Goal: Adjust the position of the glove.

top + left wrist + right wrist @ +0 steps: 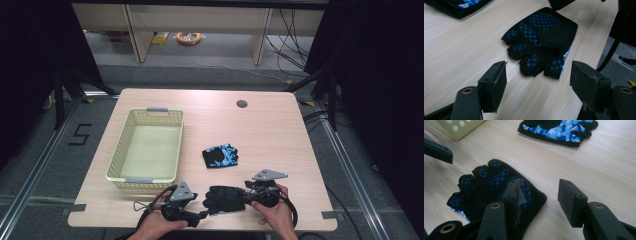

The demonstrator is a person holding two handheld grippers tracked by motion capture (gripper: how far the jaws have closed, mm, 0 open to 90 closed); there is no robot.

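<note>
1. In the high view we see a black glove (226,198) lying flat on the worktop (270,130) near its front edge, between the two grippers. Its fingers point toward the left gripper (202,216) and its cuff toward the right gripper (246,196).
2. In the same view a second glove (220,156), blue camouflage with black trim, lies apart toward the middle of the worktop. A pale yellow basket (116,165) stands to the left.
3. In the left gripper view we look at the black glove (541,40) palm up. It is fingerless, with short stubby fingers, rows of small blue dots on the palm and fingers, a plain black patch at the heel and a sliver of blue cloth at one edge.
4. Here the left gripper (537,80) has its jaws spread, with bare worktop between them, just short of the glove's fingers.
5. In the right gripper view the black glove (486,187) shows the same blue dots, and a blue-and-white edge peeps out underneath.
6. The right gripper (540,195) has its jaws apart. One stands over the cuff end, the other over bare wood beside it, and we see no pinch on the glove.
7. Farther off lies the camouflage glove (559,130), with a corner of the basket (459,127) beside it.
</note>
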